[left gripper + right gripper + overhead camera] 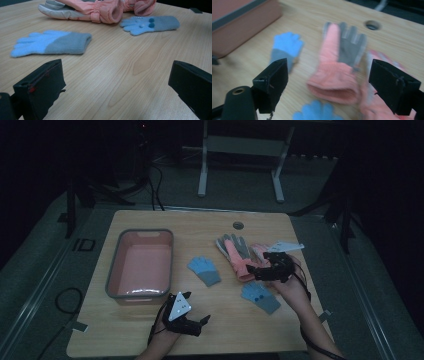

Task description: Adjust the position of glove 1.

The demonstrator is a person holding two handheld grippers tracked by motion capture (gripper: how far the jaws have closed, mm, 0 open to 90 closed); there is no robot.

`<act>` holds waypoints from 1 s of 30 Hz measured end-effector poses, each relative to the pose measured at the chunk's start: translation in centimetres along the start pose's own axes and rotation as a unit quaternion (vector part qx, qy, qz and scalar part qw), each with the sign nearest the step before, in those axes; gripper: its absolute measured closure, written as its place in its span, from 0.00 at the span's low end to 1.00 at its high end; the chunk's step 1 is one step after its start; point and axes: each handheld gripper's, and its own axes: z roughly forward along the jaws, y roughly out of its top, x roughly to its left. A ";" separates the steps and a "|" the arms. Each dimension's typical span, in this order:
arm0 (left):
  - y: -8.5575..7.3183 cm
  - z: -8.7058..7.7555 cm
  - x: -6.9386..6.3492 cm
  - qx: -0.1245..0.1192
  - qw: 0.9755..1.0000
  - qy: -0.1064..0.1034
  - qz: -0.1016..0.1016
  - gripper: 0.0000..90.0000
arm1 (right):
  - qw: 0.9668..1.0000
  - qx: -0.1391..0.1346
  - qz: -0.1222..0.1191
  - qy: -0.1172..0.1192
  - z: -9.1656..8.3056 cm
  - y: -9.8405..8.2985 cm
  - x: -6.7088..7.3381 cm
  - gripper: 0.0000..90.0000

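Two pink and grey ski gloves point(235, 252) point(260, 251) lie right of the table's middle. One small blue and grey knit glove point(204, 270) lies near the middle and a second one point(260, 297) nearer the front. My right gripper point(257, 266) hovers over the pink gloves' cuffs. In the right gripper view it point(328, 65) is open, with the pink glove point(337, 62) below its jaws and nothing between them. My left gripper point(196, 307) rests low near the front edge. It point(117, 65) is open and faces the knit glove point(52, 43) across bare wood.
A pink bin with a grey rim point(114, 270) stands at the left, with nothing visible inside. A white card point(287, 246) lies beyond the pink gloves. A cable hole point(238, 225) sits near the far edge. Bare wood lies between the bin and the gloves.
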 end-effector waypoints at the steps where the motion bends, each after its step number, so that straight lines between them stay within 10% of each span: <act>1: 0.0 0.0 0.0 0.000 1.000 -0.001 -0.001 0.01 | 1.000 0.005 -0.007 0.010 0.5 0.2 0.3 0.18; 17: 0.0 0.0 -0.1 0.000 1.000 -0.005 0.003 0.01 | 0.996 0.044 -0.046 0.068 8.6 1.9 4.5 0.33; 30: 0.0 0.0 -0.3 0.000 1.000 -0.005 0.012 0.01 | 0.988 0.089 -0.097 0.080 14.2 2.6 6.4 0.64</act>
